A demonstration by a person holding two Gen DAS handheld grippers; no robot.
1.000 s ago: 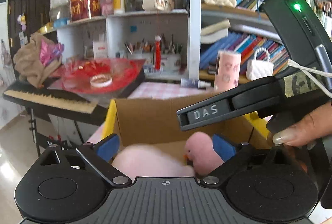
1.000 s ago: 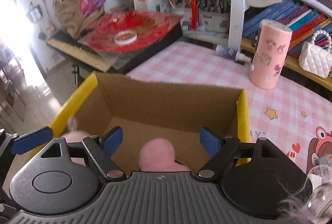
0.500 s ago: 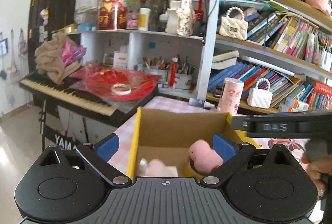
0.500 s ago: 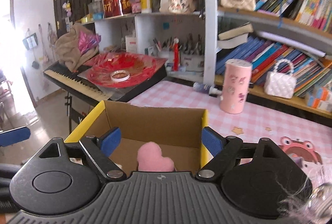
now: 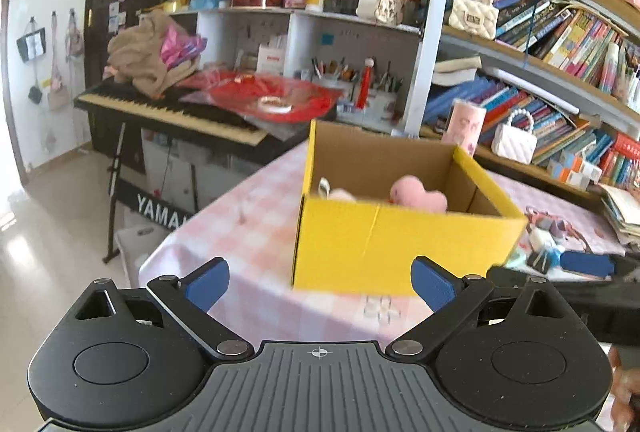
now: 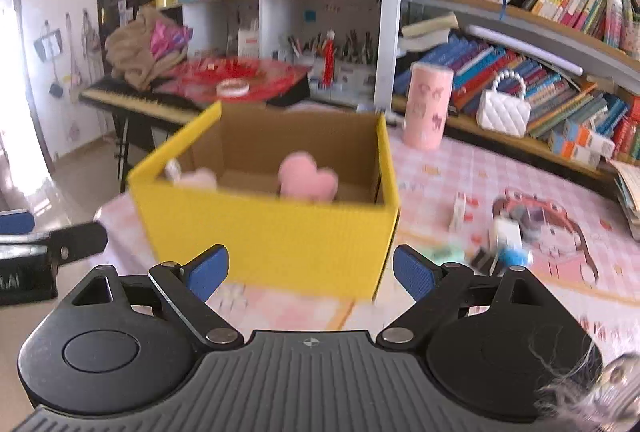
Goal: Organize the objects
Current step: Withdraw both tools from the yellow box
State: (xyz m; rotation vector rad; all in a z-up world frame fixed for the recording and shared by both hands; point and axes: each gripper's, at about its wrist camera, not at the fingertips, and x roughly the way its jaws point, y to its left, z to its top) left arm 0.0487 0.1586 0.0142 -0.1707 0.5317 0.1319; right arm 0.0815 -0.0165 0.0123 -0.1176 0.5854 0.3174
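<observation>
We are holding the left claw (image 5: 320, 282) with its blue pads (image 5: 206, 282) standing wide apart and nothing between them. We are holding the right claw (image 6: 310, 274) likewise, its jaws opening further, with nothing between its pads (image 6: 412, 276).

Just ahead of both claws, a yellow box (image 5: 400, 244) is standing on a pink checked table (image 5: 248, 216); neither claw is touching it. From the left claw the box is lying ahead and slightly right; from the right claw it is lying ahead and slightly left (image 6: 272, 232).

Inside the box, beyond its near wall, a pink plush (image 6: 306, 181) is resting toward the middle, and a paler plush (image 6: 196, 177) is sitting at the left end. Both are showing only partly above the rim.

To the right of the right claw, beside the box, small items (image 6: 508, 232) are lying on the table; they are too blurred to identify. Further ahead and right, a pink cylinder (image 6: 430, 105) is standing upright near the bookshelf (image 6: 560, 31).

Ahead and left of both claws, well beyond the box, a keyboard (image 5: 168, 111) is carrying red wrapping (image 5: 276, 97) and a heap of cloth (image 5: 152, 55).

At the left edge of the right view, part of the left claw is showing; at the right edge of the left view, part of the right.
</observation>
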